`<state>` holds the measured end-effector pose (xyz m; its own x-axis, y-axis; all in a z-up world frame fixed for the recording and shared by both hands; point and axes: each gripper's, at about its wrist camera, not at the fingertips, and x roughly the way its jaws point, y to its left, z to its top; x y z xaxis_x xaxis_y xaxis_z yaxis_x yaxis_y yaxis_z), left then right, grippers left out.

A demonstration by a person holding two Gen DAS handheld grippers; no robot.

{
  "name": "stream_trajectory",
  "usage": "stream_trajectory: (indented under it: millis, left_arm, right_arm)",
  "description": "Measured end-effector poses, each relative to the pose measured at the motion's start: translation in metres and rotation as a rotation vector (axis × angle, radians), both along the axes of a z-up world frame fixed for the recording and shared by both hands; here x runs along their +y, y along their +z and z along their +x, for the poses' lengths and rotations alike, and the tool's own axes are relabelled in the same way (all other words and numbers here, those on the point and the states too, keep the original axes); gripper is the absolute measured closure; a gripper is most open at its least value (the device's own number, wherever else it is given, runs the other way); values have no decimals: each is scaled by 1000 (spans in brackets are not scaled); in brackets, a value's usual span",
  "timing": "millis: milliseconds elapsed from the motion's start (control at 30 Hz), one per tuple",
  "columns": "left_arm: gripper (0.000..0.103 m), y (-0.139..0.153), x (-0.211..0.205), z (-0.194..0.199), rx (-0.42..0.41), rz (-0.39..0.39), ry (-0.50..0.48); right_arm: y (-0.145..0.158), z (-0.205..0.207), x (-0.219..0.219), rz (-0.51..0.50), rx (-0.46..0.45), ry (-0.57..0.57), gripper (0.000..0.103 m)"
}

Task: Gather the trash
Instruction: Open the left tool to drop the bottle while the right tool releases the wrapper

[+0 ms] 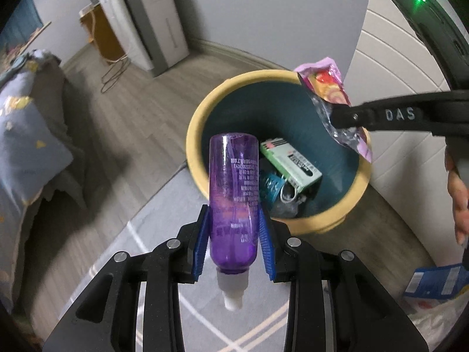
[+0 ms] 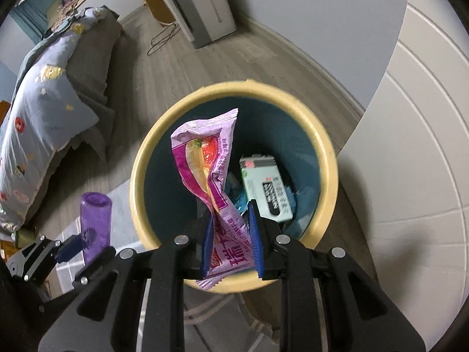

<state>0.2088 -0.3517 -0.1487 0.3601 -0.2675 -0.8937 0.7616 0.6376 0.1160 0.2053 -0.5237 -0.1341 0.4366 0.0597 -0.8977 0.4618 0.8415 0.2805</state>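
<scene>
My left gripper (image 1: 234,231) is shut on a purple plastic bottle (image 1: 233,199), its white nozzle toward the camera and its base reaching over the near rim of the bin (image 1: 193,123). My right gripper (image 2: 230,231) is shut on a crumpled pink snack wrapper (image 2: 205,164), held above the bin's opening. The bin (image 2: 140,158) is round with a yellow rim and teal inside. A green-and-white box (image 2: 265,187) and other scraps lie at its bottom. From the left wrist view the right gripper's finger (image 1: 381,116) and wrapper (image 1: 328,88) hang over the bin's far right rim. The right wrist view shows the bottle (image 2: 95,220) left of the bin.
The bin stands on a wood floor at the edge of a grey rug (image 1: 164,214). A bed with a patterned quilt (image 2: 44,111) is to the left. A white cabinet (image 2: 416,146) stands on the right, a white appliance (image 1: 146,20) by the far wall. A blue packet (image 1: 436,281) lies at lower right.
</scene>
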Motion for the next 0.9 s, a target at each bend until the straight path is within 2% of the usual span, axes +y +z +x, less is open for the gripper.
stream_trajectory:
  millis: [167, 300, 467, 633, 767, 900]
  left_arm:
    - [70, -5, -21, 9, 9, -7, -27]
    - [70, -16, -31, 14, 26, -2, -35]
    - [70, -23, -39, 26, 97, -80, 1]
    - [70, -32, -55, 30, 66, -42, -21]
    - [70, -29, -60, 32, 60, -72, -14]
    - [70, -32, -63, 29, 64, -58, -31]
  right_arm:
    - [-10, 0, -21, 63, -21, -51, 81]
    - [-27, 0, -21, 91, 23, -45, 81]
    - [-40, 1, -21, 100, 53, -31, 81]
    - [-47, 0, -23, 100, 66, -24, 81]
    - [-47, 2, -25, 104, 54, -22, 81]
    - [-50, 0, -25, 113, 57, -22, 81]
